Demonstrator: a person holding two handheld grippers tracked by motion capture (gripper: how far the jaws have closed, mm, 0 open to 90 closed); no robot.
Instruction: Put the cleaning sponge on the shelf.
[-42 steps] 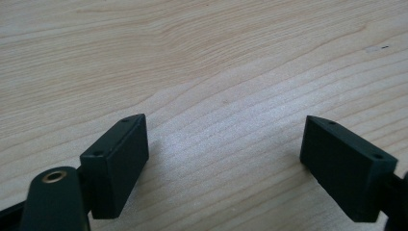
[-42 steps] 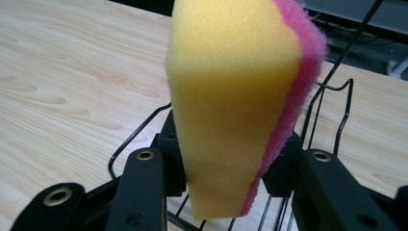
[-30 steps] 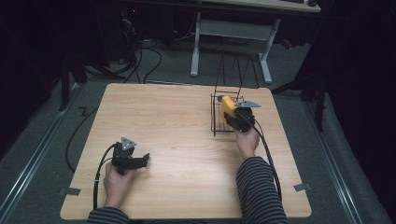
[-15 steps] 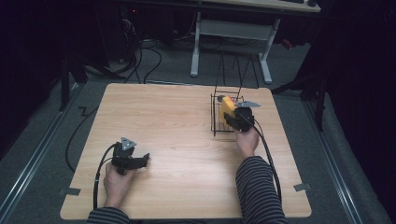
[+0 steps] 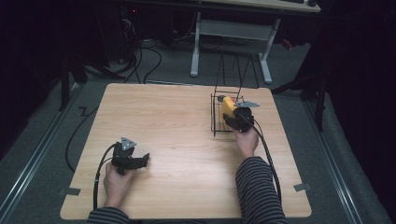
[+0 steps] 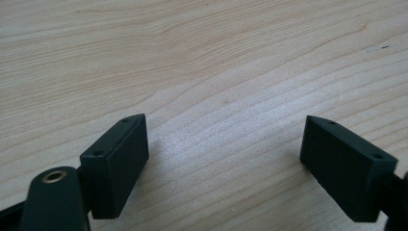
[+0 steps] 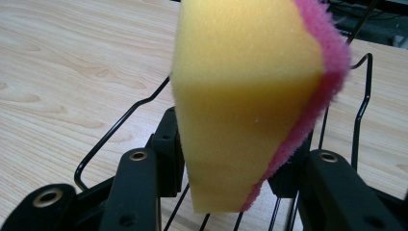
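A yellow sponge [image 7: 240, 110] with a pink scouring side is squeezed between the black jaws of my right gripper [image 7: 231, 166], held just above a black wire rack [image 7: 120, 122]. In the high view the right gripper [image 5: 232, 116] and sponge [image 5: 227, 105] hover over the rack [image 5: 215, 117] at the table's right. My left gripper [image 5: 142, 160] rests low on the wooden table [image 5: 168, 116] at the front left. In the left gripper view its gripper [image 6: 223, 161] stands open, jaws wide apart over bare wood.
The rack's tall wire loops [image 5: 233, 70] rise behind the sponge. The table's right edge [image 5: 285, 140] lies close to the rack. Cables [image 5: 268, 154] trail from both grippers. A metal desk frame [image 5: 229, 37] stands on the floor beyond the table.
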